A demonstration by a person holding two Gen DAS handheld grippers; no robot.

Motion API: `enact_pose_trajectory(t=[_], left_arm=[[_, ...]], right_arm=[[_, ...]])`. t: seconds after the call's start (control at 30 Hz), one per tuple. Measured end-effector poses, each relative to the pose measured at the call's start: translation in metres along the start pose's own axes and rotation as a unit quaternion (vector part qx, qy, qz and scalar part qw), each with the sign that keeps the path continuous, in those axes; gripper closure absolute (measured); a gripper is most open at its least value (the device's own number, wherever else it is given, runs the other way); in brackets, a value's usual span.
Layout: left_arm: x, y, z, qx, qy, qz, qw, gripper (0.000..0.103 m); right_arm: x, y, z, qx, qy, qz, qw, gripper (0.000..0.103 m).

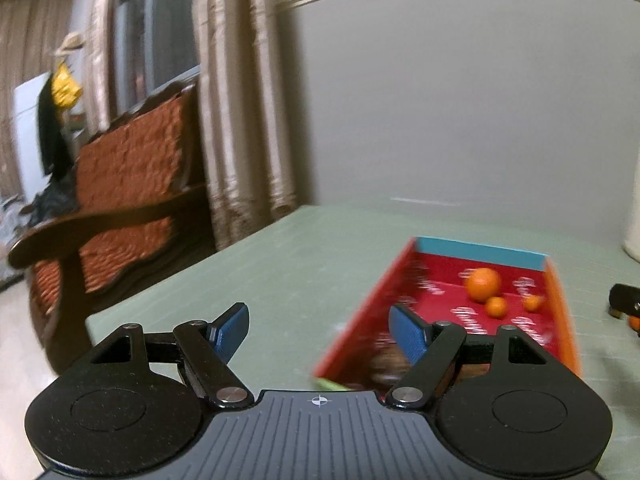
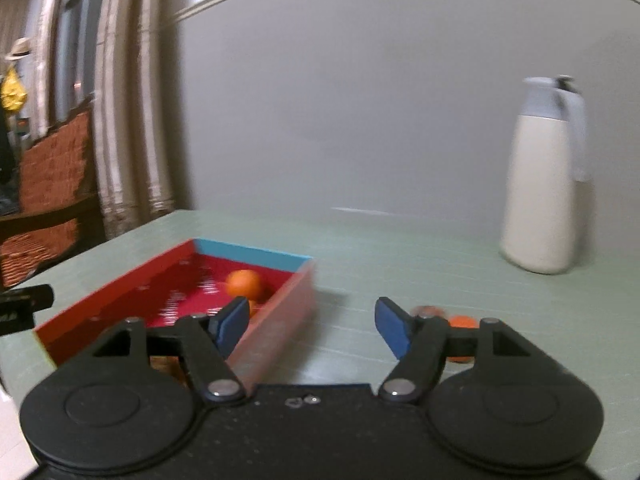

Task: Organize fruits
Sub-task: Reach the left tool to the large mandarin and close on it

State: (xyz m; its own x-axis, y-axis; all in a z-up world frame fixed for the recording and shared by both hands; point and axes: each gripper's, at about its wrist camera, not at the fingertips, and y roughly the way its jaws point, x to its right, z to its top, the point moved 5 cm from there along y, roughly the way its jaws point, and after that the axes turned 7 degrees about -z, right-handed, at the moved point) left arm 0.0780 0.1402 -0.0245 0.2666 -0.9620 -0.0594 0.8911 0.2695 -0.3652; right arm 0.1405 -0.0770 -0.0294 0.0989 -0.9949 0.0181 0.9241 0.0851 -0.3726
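Both the left gripper [image 1: 319, 332] and right gripper [image 2: 307, 326] hang wide-jawed and empty above the pale green table [image 2: 400, 256], apparently between picks, as round oranges [image 1: 482, 283] sit gathered in the red cardboard tray [image 2: 120, 286] and a small orange fruit [image 2: 462, 322] waits outside it.

Fruit in and beside the red tray

A shallow red tray [image 1: 436, 300] with a blue far wall lies flat; inside it, near that blue wall, sits one large orange [image 1: 482, 283], with two smaller oranges [image 1: 496, 306] just in front of it, apart from each other. Something brownish lies at the tray's near end, too blurred to identify. Well to the tray's right, outside it, rests another small orange fruit [image 2: 462, 322].
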Motion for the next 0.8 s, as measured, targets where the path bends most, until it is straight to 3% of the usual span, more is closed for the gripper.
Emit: enact_pose_trajectory(t=[0.43, 0.8], left_arm=[[0.113, -0.014, 0.004, 0.022, 0.070, -0.103, 0.9920, 0.026], [0.186, -0.017, -0.006, 0.009, 0.102, -0.168, 0.9804, 0.026]], right_arm=[[0.109, -0.007, -0.025, -0.010, 0.052, -0.146, 0.988, 0.029], [0.172, -0.026, -0.039, -0.012, 0.074, -0.224, 0.972, 0.025]])
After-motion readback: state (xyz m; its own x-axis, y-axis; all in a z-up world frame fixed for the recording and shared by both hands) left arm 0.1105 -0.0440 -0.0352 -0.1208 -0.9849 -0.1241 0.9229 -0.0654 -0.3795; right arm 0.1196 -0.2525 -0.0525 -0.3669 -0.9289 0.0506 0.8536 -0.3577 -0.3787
